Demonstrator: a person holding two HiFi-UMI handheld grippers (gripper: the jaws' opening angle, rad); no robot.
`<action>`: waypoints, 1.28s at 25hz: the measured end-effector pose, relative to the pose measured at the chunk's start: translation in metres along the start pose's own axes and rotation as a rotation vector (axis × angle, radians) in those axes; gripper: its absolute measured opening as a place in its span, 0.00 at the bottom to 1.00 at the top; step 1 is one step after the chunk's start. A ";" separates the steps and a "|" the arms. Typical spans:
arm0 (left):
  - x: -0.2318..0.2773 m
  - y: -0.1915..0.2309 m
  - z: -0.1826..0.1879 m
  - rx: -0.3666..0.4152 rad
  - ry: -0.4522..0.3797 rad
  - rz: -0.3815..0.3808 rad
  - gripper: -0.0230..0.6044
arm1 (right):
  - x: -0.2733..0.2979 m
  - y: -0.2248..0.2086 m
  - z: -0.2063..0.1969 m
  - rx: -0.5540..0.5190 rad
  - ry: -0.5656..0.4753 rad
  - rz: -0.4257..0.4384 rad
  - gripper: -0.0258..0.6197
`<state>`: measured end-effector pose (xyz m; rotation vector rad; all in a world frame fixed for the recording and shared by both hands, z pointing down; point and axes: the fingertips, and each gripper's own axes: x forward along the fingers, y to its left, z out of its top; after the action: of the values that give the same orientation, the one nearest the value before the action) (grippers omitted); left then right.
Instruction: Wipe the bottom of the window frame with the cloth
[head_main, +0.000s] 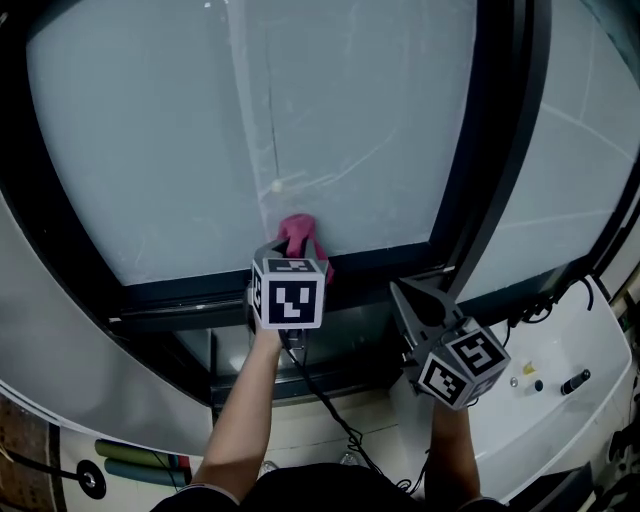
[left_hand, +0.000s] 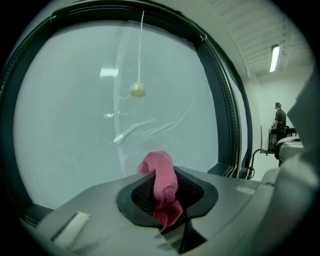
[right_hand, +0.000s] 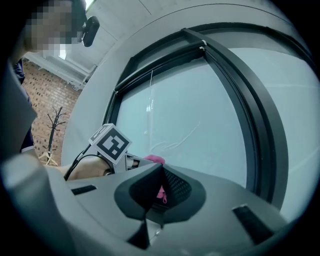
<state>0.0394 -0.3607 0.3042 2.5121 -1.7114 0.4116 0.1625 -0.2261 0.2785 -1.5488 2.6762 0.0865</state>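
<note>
A pink cloth (head_main: 299, 237) is pinched in my left gripper (head_main: 293, 252), which is shut on it. The cloth rests against the glass just above the dark bottom rail of the window frame (head_main: 190, 296). In the left gripper view the cloth (left_hand: 163, 176) sticks up from between the jaws of the left gripper (left_hand: 162, 197) and hangs down over them. My right gripper (head_main: 404, 292) hovers to the right, below the rail, shut with nothing in it. The right gripper view shows the right gripper (right_hand: 160, 184) with its pads meeting, and the left gripper's marker cube (right_hand: 110, 143) and the cloth (right_hand: 154, 159) beyond.
A dark upright mullion (head_main: 492, 170) splits the window to the right. A cord with a small ball (head_main: 276, 185) hangs against the glass above the cloth. A white ledge (head_main: 560, 420) at lower right carries cables (head_main: 545, 305) and small dark items (head_main: 575, 381). A person (left_hand: 280, 119) stands far off.
</note>
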 end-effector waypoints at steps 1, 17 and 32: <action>0.003 -0.006 -0.003 -0.002 0.009 0.006 0.17 | -0.002 -0.005 -0.001 0.003 0.002 0.000 0.04; 0.065 -0.018 -0.088 -0.046 0.173 0.178 0.17 | -0.024 -0.049 -0.030 0.031 0.073 0.026 0.04; 0.110 -0.111 -0.070 0.023 0.207 -0.009 0.17 | -0.062 -0.098 -0.037 0.041 0.099 -0.094 0.04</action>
<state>0.1676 -0.4038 0.4102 2.3931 -1.6262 0.6684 0.2781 -0.2238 0.3172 -1.7070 2.6541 -0.0504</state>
